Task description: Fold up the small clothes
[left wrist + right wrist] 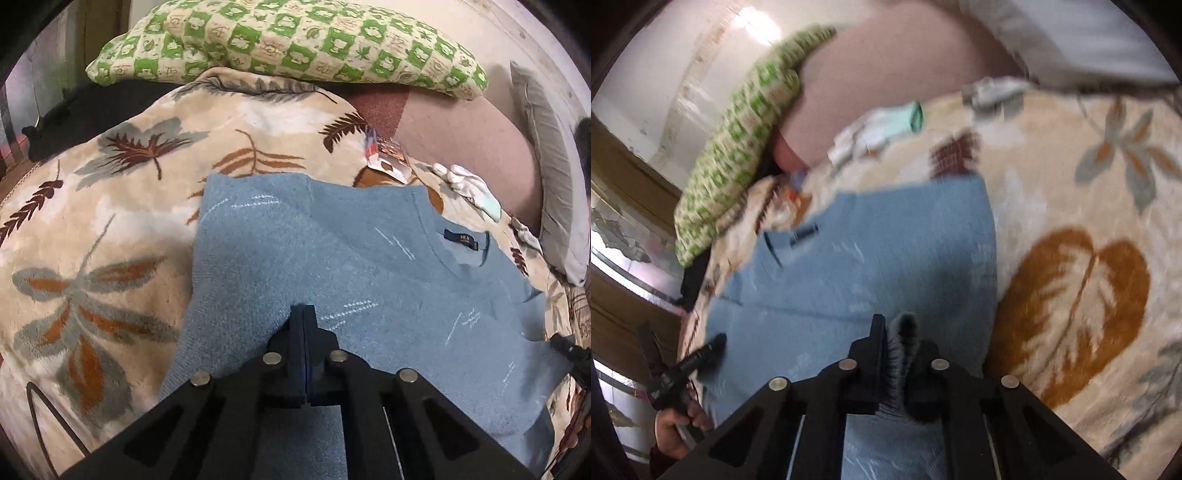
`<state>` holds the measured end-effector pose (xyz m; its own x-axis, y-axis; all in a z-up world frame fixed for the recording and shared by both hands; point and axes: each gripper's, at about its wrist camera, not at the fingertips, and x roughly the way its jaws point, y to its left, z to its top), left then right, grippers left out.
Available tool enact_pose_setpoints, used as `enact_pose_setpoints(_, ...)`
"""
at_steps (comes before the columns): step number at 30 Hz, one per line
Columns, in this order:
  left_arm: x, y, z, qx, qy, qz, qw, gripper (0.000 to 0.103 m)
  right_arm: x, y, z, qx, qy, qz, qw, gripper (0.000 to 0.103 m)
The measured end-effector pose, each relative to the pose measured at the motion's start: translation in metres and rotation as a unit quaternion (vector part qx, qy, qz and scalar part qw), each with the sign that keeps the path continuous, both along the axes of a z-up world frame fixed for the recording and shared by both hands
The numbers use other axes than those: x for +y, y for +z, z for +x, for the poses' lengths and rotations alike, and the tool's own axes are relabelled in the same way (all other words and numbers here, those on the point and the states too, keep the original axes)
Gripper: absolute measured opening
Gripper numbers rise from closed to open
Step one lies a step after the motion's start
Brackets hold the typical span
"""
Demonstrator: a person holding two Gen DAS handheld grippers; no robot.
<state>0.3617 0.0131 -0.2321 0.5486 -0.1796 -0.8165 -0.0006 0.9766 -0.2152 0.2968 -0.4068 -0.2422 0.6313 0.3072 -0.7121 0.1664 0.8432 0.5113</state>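
A light blue knit sweater (332,266) with a dark neck label (461,238) lies on a beige leaf-print blanket (110,221). My left gripper (303,314) is shut, its jaws pressed together over the sweater's near part; no cloth shows between them. In the right wrist view the sweater (871,258) lies ahead, blurred. My right gripper (895,328) is shut on a grey-blue fold of the sweater that sticks up between its jaws. The left gripper also shows at the lower left of the right wrist view (709,349), held in a hand.
A green checked pillow (288,40) lies at the back. A white and mint small garment (469,188) and a colourful packet (388,157) lie beyond the sweater. A grey pillow (554,173) is at the right. A pink sheet (461,125) covers the far bed.
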Motion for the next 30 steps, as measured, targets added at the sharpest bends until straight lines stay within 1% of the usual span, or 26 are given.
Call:
enact_pose_setpoints(2,0.001,0.0,0.0,-0.001,0.004,0.002,1.0,0.003,0.002,0.009,0.0,-0.03,-0.002,-0.016,0.999,0.009)
enact_pose_setpoints(3,-0.001,0.0,0.0,-0.003,0.004,0.007,1.0,0.003,0.003,0.007,0.001,-0.032,-0.003,-0.022,0.999,0.009)
enact_pose_setpoints(6,-0.005,0.001,-0.002,-0.009,0.002,0.031,0.9995,0.003,-0.004,-0.014,0.008,-0.022,-0.022,-0.031,0.999,0.009)
enact_pose_setpoints(7,-0.007,0.001,-0.003,-0.011,0.0,0.039,0.9992,0.003,-0.01,-0.025,0.011,-0.005,-0.033,-0.036,0.999,0.009)
enact_pose_setpoints(8,-0.007,0.002,-0.003,-0.012,-0.001,0.044,0.999,0.003,-0.021,-0.035,0.012,0.007,-0.038,-0.012,0.999,0.007)
enact_pose_setpoints(9,-0.006,0.001,-0.004,-0.013,-0.001,0.045,0.9989,0.003,-0.027,-0.036,0.01,0.005,-0.044,0.014,0.999,0.007)
enact_pose_setpoints(10,-0.005,0.001,-0.003,-0.013,0.0,0.046,0.9989,0.003,-0.034,-0.034,0.009,0.02,-0.051,0.034,0.998,0.011)
enact_pose_setpoints(11,-0.005,0.001,-0.003,-0.012,0.001,0.045,0.9989,0.003,-0.037,-0.03,0.008,0.038,-0.054,0.038,0.997,0.011)
enact_pose_setpoints(12,-0.005,0.002,-0.003,-0.011,0.003,0.045,0.9989,0.003,-0.038,-0.023,0.005,0.044,-0.056,0.031,0.997,0.011)
enact_pose_setpoints(13,-0.005,0.002,-0.003,-0.01,0.006,0.045,0.9989,0.003,-0.039,-0.016,0.0,0.041,-0.058,0.017,0.997,0.011)
enact_pose_setpoints(15,-0.006,0.003,-0.005,-0.011,0.011,0.048,0.9987,0.003,-0.04,0.002,-0.012,0.023,-0.072,-0.025,0.997,0.011)
enact_pose_setpoints(16,-0.008,0.004,-0.006,-0.012,0.012,0.053,0.9984,0.003,-0.039,0.01,-0.018,0.01,-0.068,-0.03,0.997,0.013)
enact_pose_setpoints(18,-0.011,0.006,-0.009,-0.016,0.012,0.064,0.9978,0.003,-0.031,0.023,-0.027,-0.014,-0.033,-0.005,0.999,0.013)
enact_pose_setpoints(20,-0.012,0.006,-0.012,-0.017,0.013,0.068,0.9974,0.002,-0.014,0.031,-0.035,-0.033,0.002,0.001,0.999,0.013)
enact_pose_setpoints(21,-0.012,0.006,-0.014,-0.018,0.012,0.071,0.9972,0.002,0.0,0.03,-0.035,-0.029,0.032,-0.001,0.999,0.013)
enact_pose_setpoints(22,-0.012,0.006,-0.015,-0.019,0.01,0.074,0.9971,0.002,0.015,0.025,-0.034,-0.01,0.064,-0.001,0.998,0.013)
enact_pose_setpoints(23,-0.011,0.006,-0.015,-0.019,0.009,0.073,0.9971,0.002,0.026,0.018,-0.033,0.014,0.083,-0.006,0.996,0.013)
enact_pose_setpoints(24,-0.01,0.005,-0.014,-0.018,0.007,0.07,0.9973,0.002,0.031,0.014,-0.035,0.027,0.086,-0.012,0.996,0.013)
enact_pose_setpoints(25,-0.008,0.005,-0.014,-0.017,0.006,0.068,0.9975,0.002,0.03,0.013,-0.039,0.027,0.081,-0.015,0.996,0.013)
enact_pose_setpoints(27,-0.008,0.005,-0.013,-0.017,0.007,0.066,0.9976,0.002,0.014,0.015,-0.047,0.018,0.062,-0.002,0.998,0.013)
enact_pose_setpoints(29,-0.009,0.005,-0.013,-0.019,0.01,0.072,0.9972,0.002,-0.008,0.012,-0.051,0.02,0.051,0.037,0.998,0.013)
enact_pose_setpoints(30,-0.009,0.005,-0.013,-0.02,0.011,0.073,0.9971,0.002,-0.016,0.009,-0.052,0.03,0.055,0.067,0.996,0.013)
